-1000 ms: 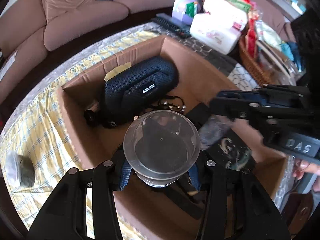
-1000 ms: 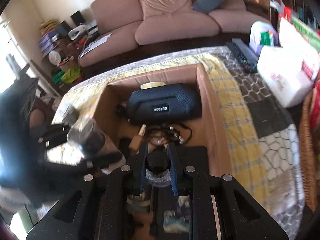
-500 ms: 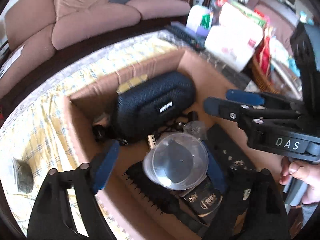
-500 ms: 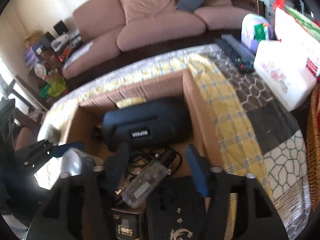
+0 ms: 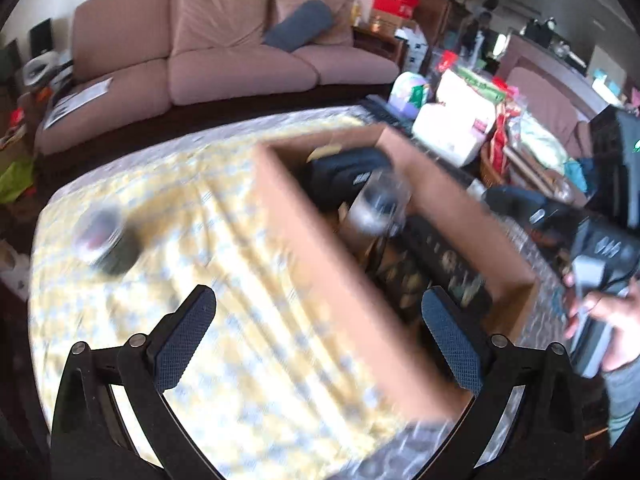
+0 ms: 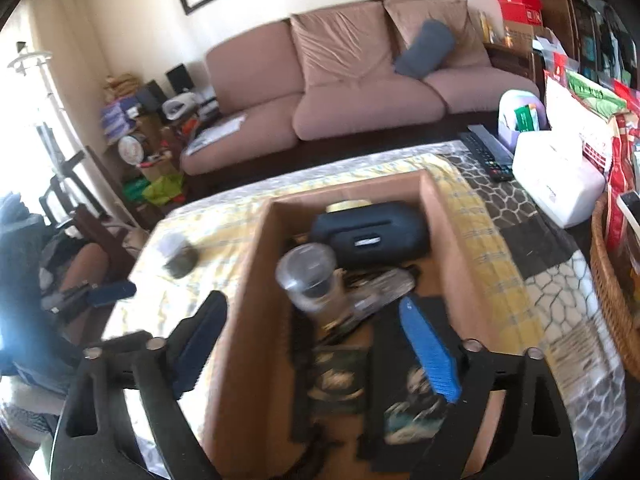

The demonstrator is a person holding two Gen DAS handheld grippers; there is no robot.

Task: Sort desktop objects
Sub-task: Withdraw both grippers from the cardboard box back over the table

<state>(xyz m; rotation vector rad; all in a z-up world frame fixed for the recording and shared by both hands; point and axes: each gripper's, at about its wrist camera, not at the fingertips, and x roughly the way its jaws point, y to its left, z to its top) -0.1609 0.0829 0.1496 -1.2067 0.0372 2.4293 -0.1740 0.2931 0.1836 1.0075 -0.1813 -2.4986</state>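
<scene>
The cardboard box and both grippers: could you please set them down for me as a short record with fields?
box: open cardboard box on a yellow checked cloth
in the box: dark blue zipped case at the far end; clear plastic cup lying on its side; other dark items, too blurred to name
outside the box: a small dark jar on the cloth
left gripper: jaws just opened, wide, nothing between them
right gripper: jaws just opened, wide, nothing between the pads
picture quality: blurred
</scene>
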